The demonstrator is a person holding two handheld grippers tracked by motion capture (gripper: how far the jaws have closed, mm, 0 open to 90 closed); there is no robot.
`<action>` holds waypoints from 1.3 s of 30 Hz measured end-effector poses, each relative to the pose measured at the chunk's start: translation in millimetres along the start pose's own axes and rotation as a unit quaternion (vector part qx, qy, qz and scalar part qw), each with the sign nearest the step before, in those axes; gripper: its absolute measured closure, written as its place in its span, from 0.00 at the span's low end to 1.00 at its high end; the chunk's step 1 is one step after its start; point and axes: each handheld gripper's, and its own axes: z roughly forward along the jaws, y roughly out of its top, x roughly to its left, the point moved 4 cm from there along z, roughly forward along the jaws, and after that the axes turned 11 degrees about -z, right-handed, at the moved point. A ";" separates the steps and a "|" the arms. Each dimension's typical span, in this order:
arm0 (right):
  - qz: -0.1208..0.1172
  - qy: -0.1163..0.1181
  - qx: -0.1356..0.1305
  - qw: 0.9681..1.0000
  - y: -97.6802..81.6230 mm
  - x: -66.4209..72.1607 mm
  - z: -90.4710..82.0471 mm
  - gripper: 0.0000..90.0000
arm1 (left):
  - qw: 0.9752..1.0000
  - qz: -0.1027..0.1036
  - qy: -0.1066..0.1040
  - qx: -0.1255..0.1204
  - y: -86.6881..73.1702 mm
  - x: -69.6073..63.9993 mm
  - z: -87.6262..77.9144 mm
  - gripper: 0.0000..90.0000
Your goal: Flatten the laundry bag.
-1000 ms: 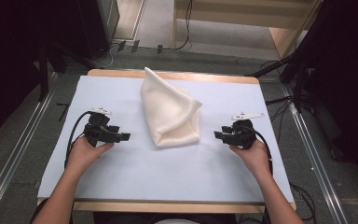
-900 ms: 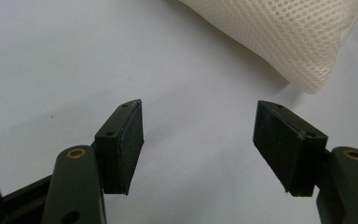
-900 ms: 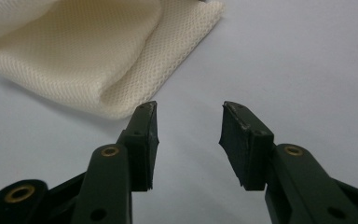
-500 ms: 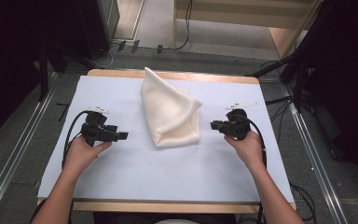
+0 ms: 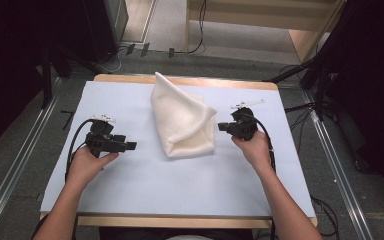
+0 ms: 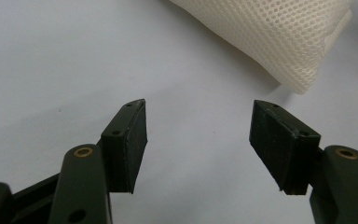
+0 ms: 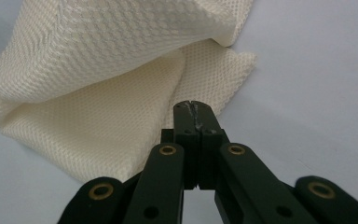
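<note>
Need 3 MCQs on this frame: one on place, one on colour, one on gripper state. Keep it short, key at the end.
1. Where does the cloth lie?
A. middle of the table, between the grippers
B. at the near edge
C. on the floor

2. What colour is the cloth?
A. blue
B. cream-white
C. black

3. How do the jaws stand?
A. both open
B. left gripper open, right gripper shut
C. left shut, right open

Key: 1 A, the high view shows it between the two hands; 2 B, the mesh weave is cream in both gripper views; 3 B, a wide gap shows between the left jaws, while the right jaws meet with nothing between them.
</note>
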 end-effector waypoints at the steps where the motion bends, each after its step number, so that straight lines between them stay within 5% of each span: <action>1: -0.002 0.001 0.002 1.000 1.2 1.0 2.2 1.00 | 1.000 0.000 -0.001 0.000 -0.3 0.3 -0.5 0.43; 26: -0.037 0.041 -0.057 0.997 45.9 53.8 28.5 1.00 | 0.999 -0.030 0.010 -0.017 -11.7 13.8 -19.5 0.44; 39: -0.060 0.059 -0.063 0.994 56.9 86.8 54.3 1.00 | 0.999 -0.037 0.010 -0.027 -11.7 17.8 -25.4 0.44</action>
